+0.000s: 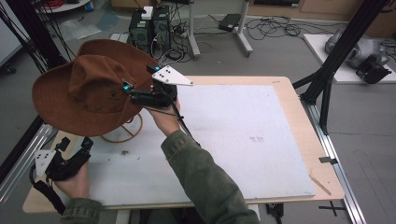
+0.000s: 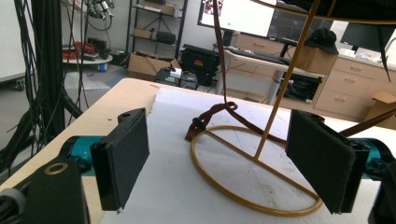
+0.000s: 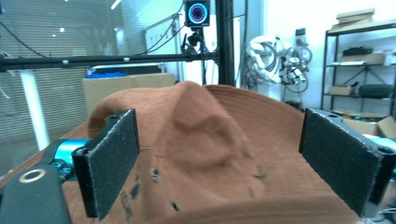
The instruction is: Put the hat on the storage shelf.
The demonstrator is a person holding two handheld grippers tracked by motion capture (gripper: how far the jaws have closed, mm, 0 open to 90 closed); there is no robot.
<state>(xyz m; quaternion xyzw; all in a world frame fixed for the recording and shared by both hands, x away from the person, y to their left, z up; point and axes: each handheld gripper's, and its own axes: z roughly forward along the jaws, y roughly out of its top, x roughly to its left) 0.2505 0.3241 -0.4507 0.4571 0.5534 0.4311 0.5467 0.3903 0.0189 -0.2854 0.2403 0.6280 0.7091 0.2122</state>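
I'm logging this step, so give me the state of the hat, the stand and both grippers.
Brown hat: sitting on the stand, tilted, not gripped.
Wire stand: upright on the white mat, ring base flat.
Right gripper: open, jaws either side of the hat's brim, pads apart from it.
Left gripper: open, nothing held, facing the stand's base.

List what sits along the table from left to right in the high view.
Left gripper → brown hat on its wire stand → right gripper at the hat's brim → bare white board on the table.
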